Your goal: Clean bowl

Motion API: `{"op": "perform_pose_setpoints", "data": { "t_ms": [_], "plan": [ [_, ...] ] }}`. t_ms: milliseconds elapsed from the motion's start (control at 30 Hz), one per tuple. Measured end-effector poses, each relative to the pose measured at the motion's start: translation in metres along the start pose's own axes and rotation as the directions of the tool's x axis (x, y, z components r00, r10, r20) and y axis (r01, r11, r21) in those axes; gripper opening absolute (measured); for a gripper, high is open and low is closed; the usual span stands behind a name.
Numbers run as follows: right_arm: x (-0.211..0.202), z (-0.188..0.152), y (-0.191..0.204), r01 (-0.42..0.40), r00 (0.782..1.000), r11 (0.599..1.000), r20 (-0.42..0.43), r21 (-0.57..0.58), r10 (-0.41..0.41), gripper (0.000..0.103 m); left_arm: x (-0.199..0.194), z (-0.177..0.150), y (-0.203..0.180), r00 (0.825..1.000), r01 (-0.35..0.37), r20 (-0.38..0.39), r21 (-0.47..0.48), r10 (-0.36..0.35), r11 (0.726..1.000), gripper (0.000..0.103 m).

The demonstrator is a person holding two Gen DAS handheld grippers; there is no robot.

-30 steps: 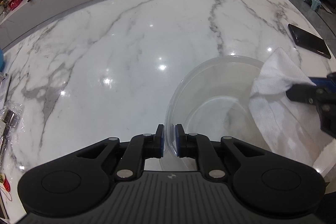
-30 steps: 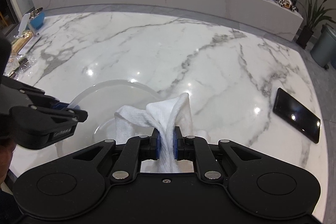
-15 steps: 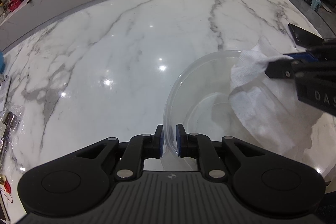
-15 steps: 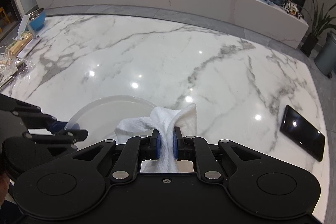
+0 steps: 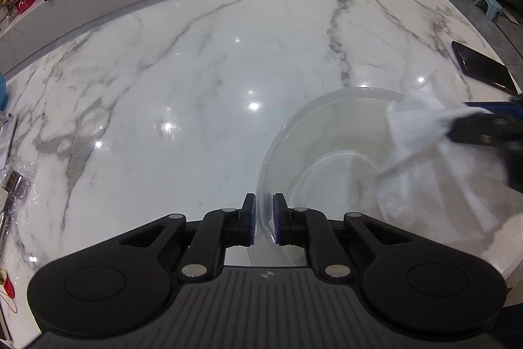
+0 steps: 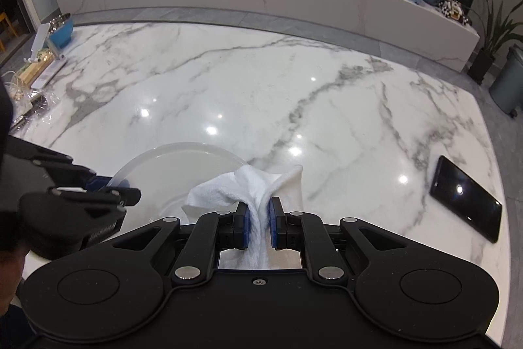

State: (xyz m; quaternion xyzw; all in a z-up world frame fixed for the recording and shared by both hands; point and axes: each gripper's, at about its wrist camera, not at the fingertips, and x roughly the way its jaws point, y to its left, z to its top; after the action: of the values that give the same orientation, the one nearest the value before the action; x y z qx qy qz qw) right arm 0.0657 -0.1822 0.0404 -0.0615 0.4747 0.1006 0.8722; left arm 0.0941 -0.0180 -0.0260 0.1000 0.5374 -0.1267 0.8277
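A clear plastic bowl (image 5: pixel 330 152) sits on the white marble table near its front edge. My left gripper (image 5: pixel 264 223) is shut on the bowl's near rim, which passes between the blue pads. A white cloth (image 5: pixel 425 149) hangs into the bowl's right side, blurred by motion. The right gripper (image 5: pixel 483 128) enters from the right with the cloth in it. In the right wrist view the cloth (image 6: pixel 251 188) bunches between the shut pads of my right gripper (image 6: pixel 260 226), above the bowl (image 6: pixel 170 162). The left gripper (image 6: pixel 98 188) shows at the bowl's left rim.
A black phone (image 6: pixel 465 197) lies flat on the table to the right, also seen as the phone (image 5: pixel 483 67) in the left wrist view. A blue bowl (image 6: pixel 60 26), wrappers and small items crowd the far left edge. A low marble shelf runs behind the table.
The right gripper and cloth swept toward the bowl's far side half a second ago, then back toward the right wall. The left gripper and bowl have hardly moved.
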Motion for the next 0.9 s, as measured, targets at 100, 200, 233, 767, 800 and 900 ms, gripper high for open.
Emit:
{"op": "perform_pose_setpoints", "data": {
  "t_ms": [100, 200, 233, 767, 800, 900],
  "plan": [
    [-0.010, -0.005, -0.003, 0.010, 1.000, 1.000, 0.004, -0.005, -0.010, 0.010, 0.000, 0.000, -0.001, 1.000, -0.004, 0.001, 0.002, 0.004, 1.000, 0.010],
    [-0.018, -0.008, -0.010, 0.012, 1.000, 1.000, 0.008, 0.017, -0.013, 0.010, 0.001, 0.001, 0.000, 1.000, 0.000, -0.001, -0.002, 0.000, 1.000, 0.010],
    [-0.021, -0.009, -0.013, 0.013, 1.000, 1.000, 0.009, 0.025, -0.013, 0.010, 0.001, 0.001, 0.000, 1.000, 0.000, -0.001, -0.001, 0.000, 1.000, 0.010],
    [-0.021, -0.063, -0.071, 0.165, 0.982, 0.982, -0.109, 0.094, -0.155, 0.010, 0.001, 0.000, -0.001, 1.000, -0.009, -0.004, 0.003, 0.009, 1.000, 0.010],
    [-0.020, -0.066, -0.073, 0.169, 0.981, 0.981, -0.110, 0.099, -0.158, 0.010, 0.002, 0.000, -0.002, 1.000, -0.010, -0.005, 0.003, 0.010, 1.000, 0.010],
    [-0.014, -0.072, -0.068, 0.113, 0.988, 0.988, -0.122, 0.104, -0.100, 0.010, 0.003, 0.001, -0.003, 1.000, -0.015, -0.007, 0.008, 0.015, 1.000, 0.011]
  ]
}}
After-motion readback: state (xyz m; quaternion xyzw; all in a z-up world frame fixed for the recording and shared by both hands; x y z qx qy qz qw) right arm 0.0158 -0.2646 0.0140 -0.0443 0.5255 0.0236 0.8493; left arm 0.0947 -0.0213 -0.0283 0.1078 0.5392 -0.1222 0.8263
